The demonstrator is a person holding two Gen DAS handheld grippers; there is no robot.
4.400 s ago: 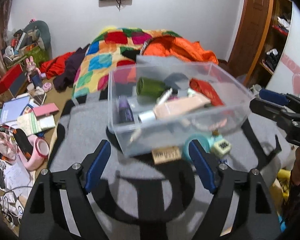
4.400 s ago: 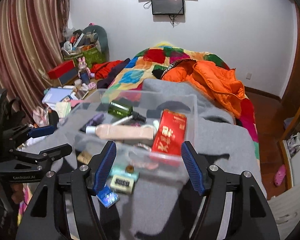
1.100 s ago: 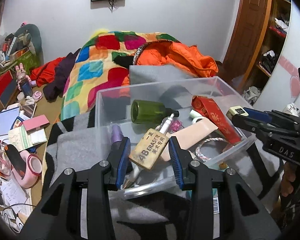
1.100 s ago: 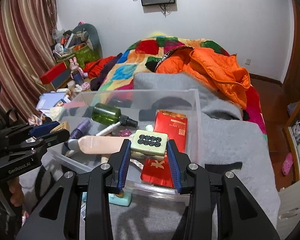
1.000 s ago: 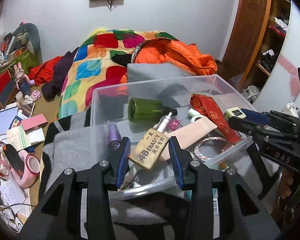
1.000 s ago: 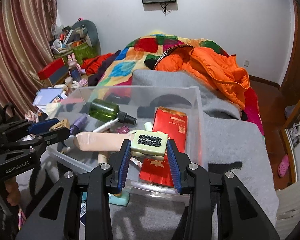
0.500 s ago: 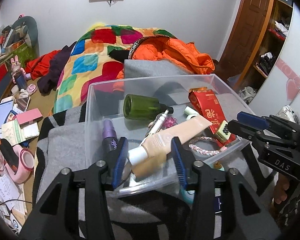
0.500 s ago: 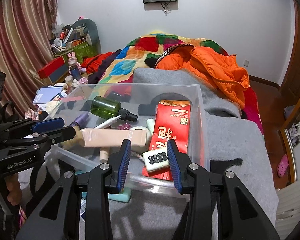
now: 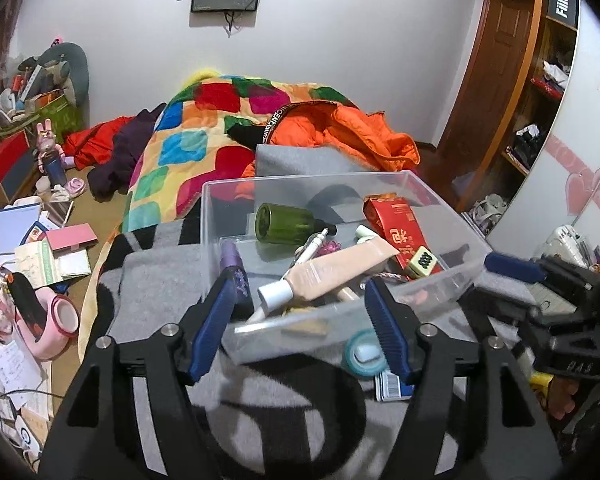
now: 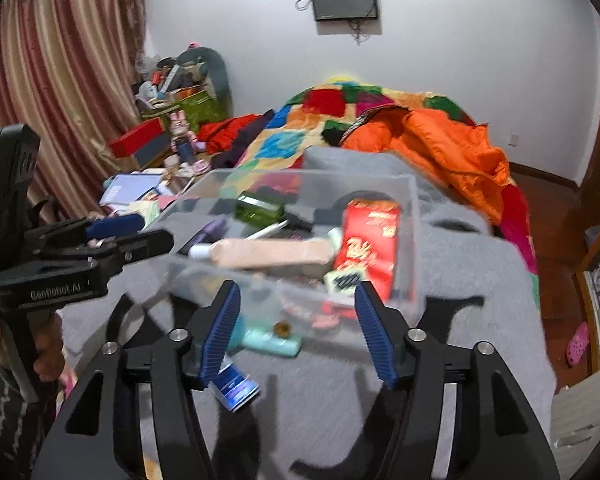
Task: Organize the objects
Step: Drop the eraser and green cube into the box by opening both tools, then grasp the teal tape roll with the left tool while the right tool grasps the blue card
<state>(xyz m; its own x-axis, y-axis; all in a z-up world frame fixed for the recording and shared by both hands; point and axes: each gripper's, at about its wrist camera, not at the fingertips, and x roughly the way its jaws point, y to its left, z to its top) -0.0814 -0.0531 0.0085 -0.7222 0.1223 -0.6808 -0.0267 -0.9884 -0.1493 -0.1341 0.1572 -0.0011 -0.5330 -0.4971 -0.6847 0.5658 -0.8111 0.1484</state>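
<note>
A clear plastic bin (image 9: pixel 456 226) (image 10: pixel 414 216) stands on a grey blanket (image 9: pixel 156 280) (image 10: pixel 472 320). It holds a green bottle (image 9: pixel 284 222) (image 10: pixel 260 206), a beige tube (image 9: pixel 332 266) (image 10: pixel 268 250), a red packet (image 9: pixel 396 224) (image 10: pixel 370 236), a purple tube (image 9: pixel 232 254), a white pen (image 9: pixel 310 246) and a pale mahjong tile (image 9: pixel 422 260) (image 10: pixel 342 280). My left gripper (image 9: pixel 300 322) is open and empty in front of the bin; it also shows in the right wrist view (image 10: pixel 128 236). My right gripper (image 10: pixel 298 330) is open and empty; it also shows in the left wrist view (image 9: pixel 512 272).
A teal round item (image 9: pixel 364 354) (image 10: pixel 268 340) and a blue card packet (image 9: pixel 394 386) (image 10: pixel 236 388) lie on the blanket before the bin. An orange jacket (image 9: pixel 340 132) and a patchwork quilt (image 9: pixel 188 152) lie behind. Clutter covers the floor (image 9: pixel 32 248) at left.
Both grippers have opened wider and drawn back from the bin. The eraser and the mahjong tile, held a second ago, were let go into the bin.
</note>
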